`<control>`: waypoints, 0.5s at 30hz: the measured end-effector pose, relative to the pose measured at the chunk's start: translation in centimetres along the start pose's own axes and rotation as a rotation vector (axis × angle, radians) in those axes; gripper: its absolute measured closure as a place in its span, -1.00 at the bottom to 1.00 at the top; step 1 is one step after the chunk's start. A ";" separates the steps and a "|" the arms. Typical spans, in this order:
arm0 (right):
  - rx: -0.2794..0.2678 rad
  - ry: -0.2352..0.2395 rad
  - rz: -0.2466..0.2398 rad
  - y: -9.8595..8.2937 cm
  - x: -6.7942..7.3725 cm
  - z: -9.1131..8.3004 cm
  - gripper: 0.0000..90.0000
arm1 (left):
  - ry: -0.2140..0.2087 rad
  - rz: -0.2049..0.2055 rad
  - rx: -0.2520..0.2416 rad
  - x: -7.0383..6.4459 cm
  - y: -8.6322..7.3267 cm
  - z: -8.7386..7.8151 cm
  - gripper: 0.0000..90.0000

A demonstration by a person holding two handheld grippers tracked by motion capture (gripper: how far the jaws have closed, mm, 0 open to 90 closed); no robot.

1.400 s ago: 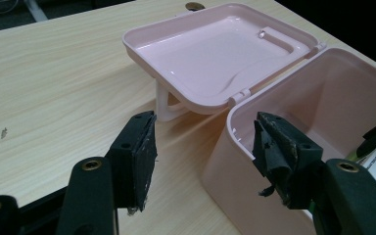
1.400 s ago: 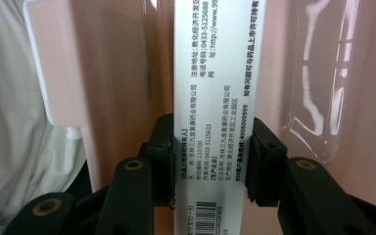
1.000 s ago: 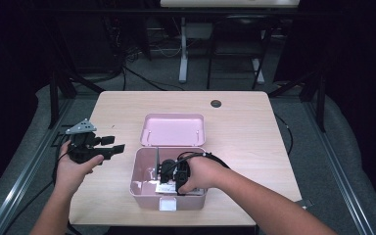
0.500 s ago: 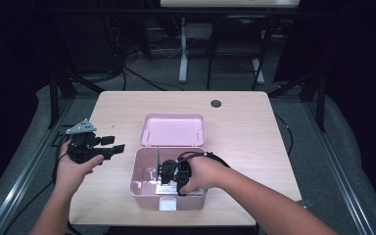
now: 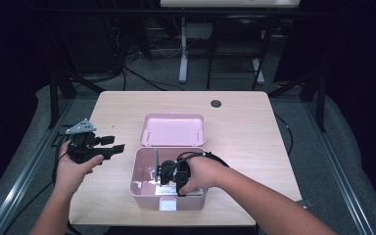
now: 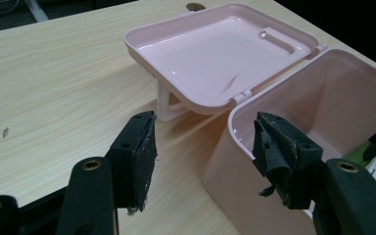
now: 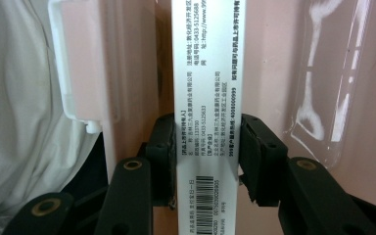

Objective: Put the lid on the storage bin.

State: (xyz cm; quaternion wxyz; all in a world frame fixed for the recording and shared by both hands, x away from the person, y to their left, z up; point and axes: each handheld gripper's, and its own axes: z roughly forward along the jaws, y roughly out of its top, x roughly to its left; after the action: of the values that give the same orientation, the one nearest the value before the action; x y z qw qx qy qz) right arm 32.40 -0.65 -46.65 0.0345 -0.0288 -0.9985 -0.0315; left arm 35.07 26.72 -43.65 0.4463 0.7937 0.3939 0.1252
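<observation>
A pink plastic box stands open near the table's front edge, its lid folded back flat behind it. My right gripper reaches down inside the box. In the right gripper view my right gripper is shut on a narrow white carton with printed text and a barcode, held upright against the pink box wall. My left gripper hovers left of the box, open and holding nothing. In the left gripper view its pads frame the box's near corner and the lid.
A small dark round grommet sits in the tabletop at the back right. A clear plastic piece lies inside the box beside the carton. White cloth shows outside the box wall. Bare wood stretches left of the box.
</observation>
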 end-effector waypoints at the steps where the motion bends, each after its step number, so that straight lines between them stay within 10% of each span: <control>1: 0.000 0.000 0.003 0.0 0.0 0.0 0.34 | 0.000 -0.001 -0.002 0.0 0.0 0.0 -0.08; 15: 0.001 0.000 0.064 -0.1 -0.1 -0.4 0.37 | -0.001 0.000 -0.004 -0.1 0.0 -0.1 -0.08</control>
State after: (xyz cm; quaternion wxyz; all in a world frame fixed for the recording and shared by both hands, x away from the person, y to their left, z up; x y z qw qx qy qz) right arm 32.56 -0.75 -46.30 0.0354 -0.0609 -0.9971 -0.0299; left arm 35.02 26.71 -43.58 0.4480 0.7929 0.3934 0.1256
